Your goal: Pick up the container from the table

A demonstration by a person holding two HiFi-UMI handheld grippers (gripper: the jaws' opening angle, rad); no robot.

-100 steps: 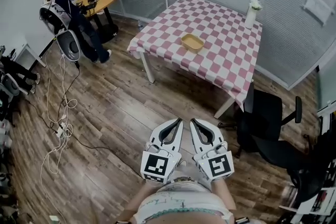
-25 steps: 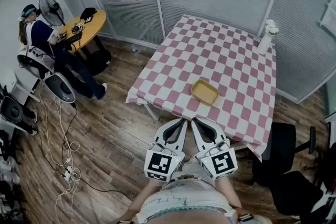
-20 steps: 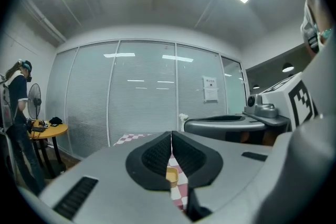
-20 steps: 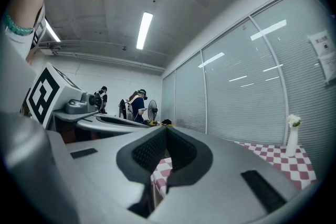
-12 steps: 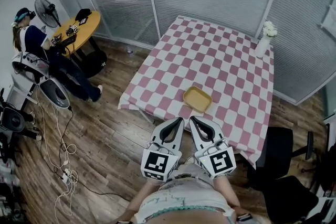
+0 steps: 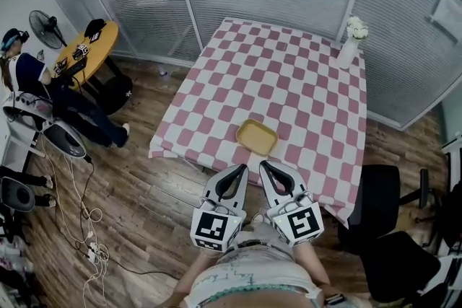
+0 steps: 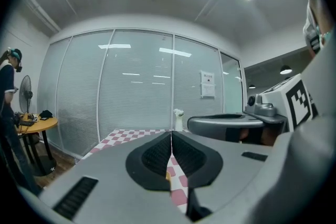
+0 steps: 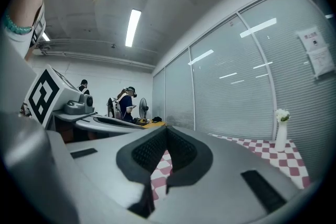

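on the bench, near edge: yellow container [image 6: 257, 137] sits flat on the checked cloth of the bench [image 6: 289, 76], close to the near edge, about mid-width. looks empty. nothing touching it.
container long axis: mostly left-right, skewed so the right end sits a bit nearer. a long side faces the person.
left hand-held gripper [image 6: 242, 169]: jaws together, nothing between them. left gripper view shows the pads meeting at the tip [image 7: 171, 136], with only a thin yellow sliver low in the gap, probably the container beyond.
right hand-held gripper [image 6: 264, 166]: jaws also together and empty. right gripper view shows the pads meeting [image 8: 167, 131], with checked cloth below and beyond.
key relation: container lies straight ahead, to the far side of both tips, roughly centred between them, maybe a shade closer to the right one. both apart from it, no contact.
pose: both hand-held grippers side by side, pointing far, over the floor [image 6: 159, 184] just short of the bench edge. height above the bench top can't be told.
stage (judgement): approach, grasp not started.
next move needs (judgement): open the jaws, reach forward and down, and bite the near long rim or span the short width.
other: white vase [image 6: 349, 47] at the far right corner, well apart, not in the way.
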